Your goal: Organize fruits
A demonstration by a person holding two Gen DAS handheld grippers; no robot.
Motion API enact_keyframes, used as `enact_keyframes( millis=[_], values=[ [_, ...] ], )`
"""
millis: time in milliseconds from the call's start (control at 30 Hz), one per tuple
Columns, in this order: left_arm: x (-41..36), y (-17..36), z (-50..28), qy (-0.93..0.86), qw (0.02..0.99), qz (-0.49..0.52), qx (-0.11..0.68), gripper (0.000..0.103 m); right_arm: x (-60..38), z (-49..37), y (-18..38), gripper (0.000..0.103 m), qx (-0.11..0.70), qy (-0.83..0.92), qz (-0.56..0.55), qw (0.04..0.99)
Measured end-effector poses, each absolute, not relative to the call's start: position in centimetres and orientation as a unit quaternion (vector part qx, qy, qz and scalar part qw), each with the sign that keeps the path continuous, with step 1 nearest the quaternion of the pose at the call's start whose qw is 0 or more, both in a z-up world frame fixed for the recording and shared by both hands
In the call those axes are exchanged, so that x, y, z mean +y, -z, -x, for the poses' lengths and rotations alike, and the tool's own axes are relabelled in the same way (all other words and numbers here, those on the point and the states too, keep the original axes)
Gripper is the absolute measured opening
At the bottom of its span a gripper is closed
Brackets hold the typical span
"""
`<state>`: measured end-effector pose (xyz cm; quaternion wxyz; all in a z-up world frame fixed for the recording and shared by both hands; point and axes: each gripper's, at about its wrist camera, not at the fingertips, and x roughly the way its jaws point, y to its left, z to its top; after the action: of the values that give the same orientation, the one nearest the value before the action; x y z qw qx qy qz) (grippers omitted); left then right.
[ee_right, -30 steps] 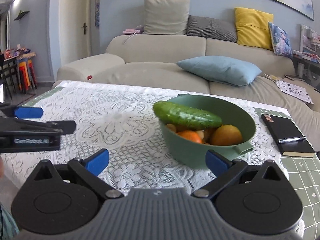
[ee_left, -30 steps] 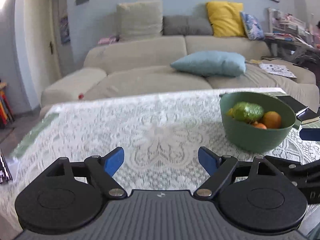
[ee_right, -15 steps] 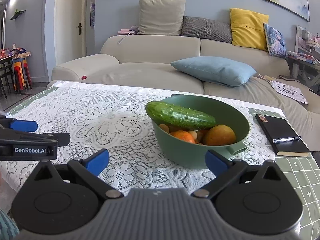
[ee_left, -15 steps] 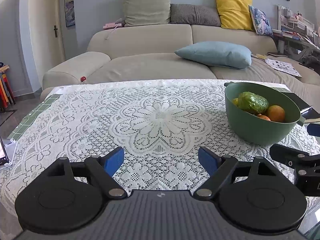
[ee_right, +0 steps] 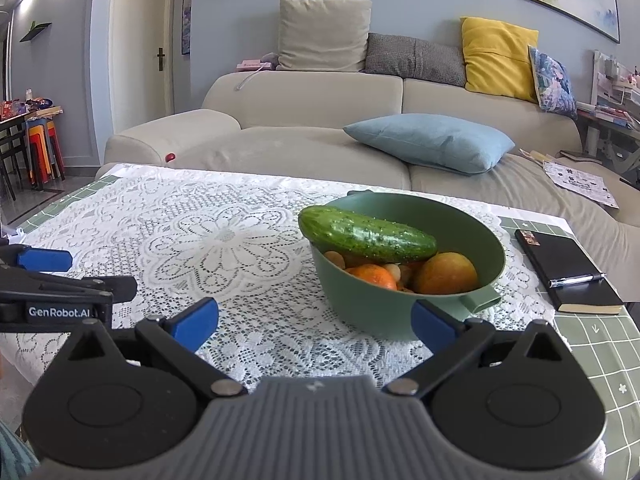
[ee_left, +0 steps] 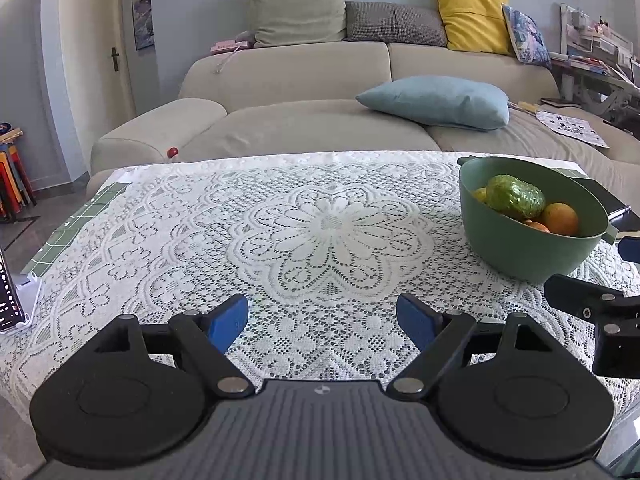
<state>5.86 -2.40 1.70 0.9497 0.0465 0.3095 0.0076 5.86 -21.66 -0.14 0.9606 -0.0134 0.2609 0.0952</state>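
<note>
Both the left hand-held gripper (ee_left: pixel 322 320) and right hand-held gripper (ee_right: pixel 314 320) gape wide and hold nothing, while the cucumber (ee_right: pixel 368 236) and oranges (ee_right: pixel 446 273) sit piled in the green bowl (ee_right: pixel 372 300) just ahead of the right one, so the fruit could be sorted already or waiting to come out.

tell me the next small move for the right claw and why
Probably ease the right claw forward and up toward the cucumber. It lies on top of the other fruit in the green bowl, partly over the rim, and the claw is open, empty and already facing the bowl.
</note>
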Motion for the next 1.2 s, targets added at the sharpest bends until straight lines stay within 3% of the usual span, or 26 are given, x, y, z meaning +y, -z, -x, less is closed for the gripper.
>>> enact_keyframes(
  millis=[1200],
  values=[
    [-2.74,-1.71,-5.64,-0.002,0.948,-0.052,0.313,0.098,-21.56,-6.11,0.31,0.099,0.270,-0.101,0.008,0.957]
  ],
)
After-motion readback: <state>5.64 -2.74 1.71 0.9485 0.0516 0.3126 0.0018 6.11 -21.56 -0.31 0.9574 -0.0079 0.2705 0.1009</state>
